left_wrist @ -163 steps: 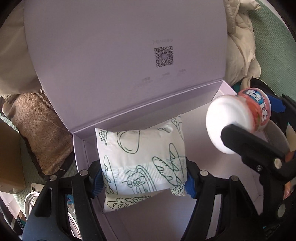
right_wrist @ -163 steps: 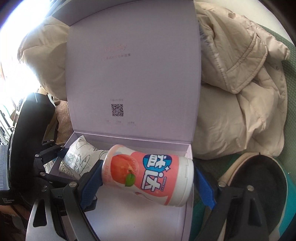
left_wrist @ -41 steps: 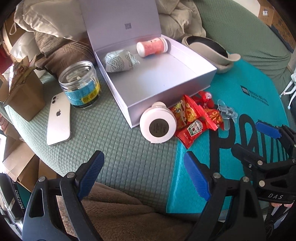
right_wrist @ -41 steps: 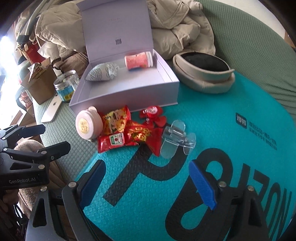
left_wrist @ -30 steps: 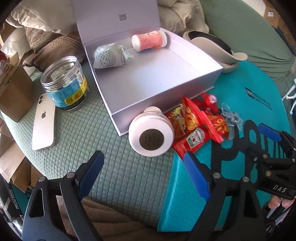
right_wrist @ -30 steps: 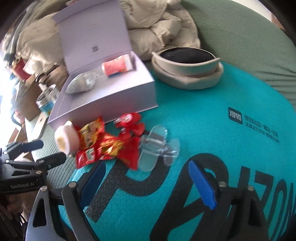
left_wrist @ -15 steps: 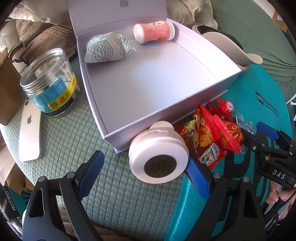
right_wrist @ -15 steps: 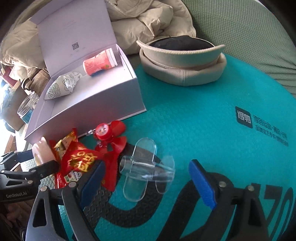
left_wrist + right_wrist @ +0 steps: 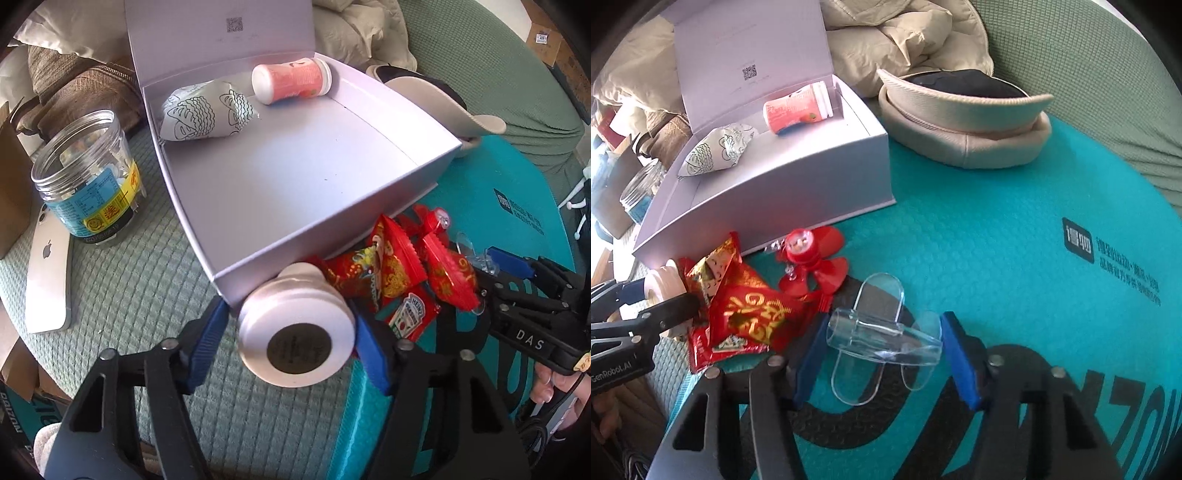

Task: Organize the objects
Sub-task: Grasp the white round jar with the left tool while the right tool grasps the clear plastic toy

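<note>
A white round container [image 9: 295, 332] lies on its side against the front corner of the lilac box [image 9: 314, 229]. My left gripper [image 9: 288, 332] is closing on it, its blue pads at the rim on either side. A clear plastic piece [image 9: 882, 332] lies on the teal mat [image 9: 1015, 240]. My right gripper [image 9: 884, 343] is closing on it, pads meeting both ends. Red snack packets [image 9: 750, 314], a ketchup sachet [image 9: 410, 314] and a red fan-shaped trinket [image 9: 812, 258] lie between the two. Inside the box are a peach bottle [image 9: 291, 79] and a printed pouch [image 9: 207, 110].
A clear jar [image 9: 85, 177] and a white phone [image 9: 48, 280] sit left of the box on green quilted fabric. A beige cap [image 9: 964, 122] rests right of the box, with a cream jacket [image 9: 905, 37] behind. The box lid stands upright at the back.
Both grippers' jaws have narrowed from wide open. The left pads now bracket the white container, and the right pads bracket the clear plastic piece. Neither hand has visibly shifted in the last half second.
</note>
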The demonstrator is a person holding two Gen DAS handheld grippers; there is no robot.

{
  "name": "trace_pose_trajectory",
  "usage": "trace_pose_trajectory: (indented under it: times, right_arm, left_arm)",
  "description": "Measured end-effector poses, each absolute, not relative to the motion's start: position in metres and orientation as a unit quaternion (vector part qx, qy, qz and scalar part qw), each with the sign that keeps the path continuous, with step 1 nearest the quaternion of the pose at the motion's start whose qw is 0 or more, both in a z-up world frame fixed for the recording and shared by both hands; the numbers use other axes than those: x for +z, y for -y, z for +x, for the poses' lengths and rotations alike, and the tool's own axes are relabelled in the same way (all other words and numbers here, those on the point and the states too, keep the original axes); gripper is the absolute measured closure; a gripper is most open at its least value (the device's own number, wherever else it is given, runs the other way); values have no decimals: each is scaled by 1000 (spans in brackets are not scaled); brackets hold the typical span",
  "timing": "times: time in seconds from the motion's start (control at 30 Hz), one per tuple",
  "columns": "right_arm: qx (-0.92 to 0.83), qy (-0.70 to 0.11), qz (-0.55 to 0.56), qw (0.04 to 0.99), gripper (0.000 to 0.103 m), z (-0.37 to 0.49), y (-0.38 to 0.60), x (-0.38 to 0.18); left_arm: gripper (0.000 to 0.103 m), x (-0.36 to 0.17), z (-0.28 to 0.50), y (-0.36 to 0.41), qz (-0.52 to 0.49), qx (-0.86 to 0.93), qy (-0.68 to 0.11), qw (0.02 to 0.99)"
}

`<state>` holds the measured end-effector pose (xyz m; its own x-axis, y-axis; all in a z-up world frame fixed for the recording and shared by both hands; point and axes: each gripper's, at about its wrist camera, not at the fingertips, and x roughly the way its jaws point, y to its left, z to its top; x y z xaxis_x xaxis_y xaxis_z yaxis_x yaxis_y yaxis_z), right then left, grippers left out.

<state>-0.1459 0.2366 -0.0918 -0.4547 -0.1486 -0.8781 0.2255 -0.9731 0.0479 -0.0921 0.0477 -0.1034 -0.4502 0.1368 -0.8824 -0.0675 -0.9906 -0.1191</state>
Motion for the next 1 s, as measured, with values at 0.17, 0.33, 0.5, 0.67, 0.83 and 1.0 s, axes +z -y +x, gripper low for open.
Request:
trace_pose_trajectory:
  times: [0.17, 0.33, 0.5, 0.67, 0.83, 1.0]
  right_arm:
    - [-846, -27, 519, 116, 41, -129, -239, -87]
    - [-844, -29, 524, 113, 41, -114, -242, -85]
    - [-842, -39, 525, 115, 41, -93, -246, -79]
    - [-837, -38, 532, 124, 41, -78, -245, -82]
    - [-837, -61, 532, 113, 41, -75, -241, -89]
    - [-838, -65, 529, 115, 33, -71, -241, -90]
  left_arm:
    - [46, -102, -81, -46, -533, 842, 46, 70]
    - [46, -102, -62, -54, -536, 839, 40, 88]
    - [46, -99, -47, -62, -539, 832, 32, 126]
    - [46, -97, -37, -70, -541, 827, 30, 150]
    - [45, -104, -35, -69, -552, 822, 23, 140]
    - [44, -106, -31, -70, -548, 825, 18, 138]
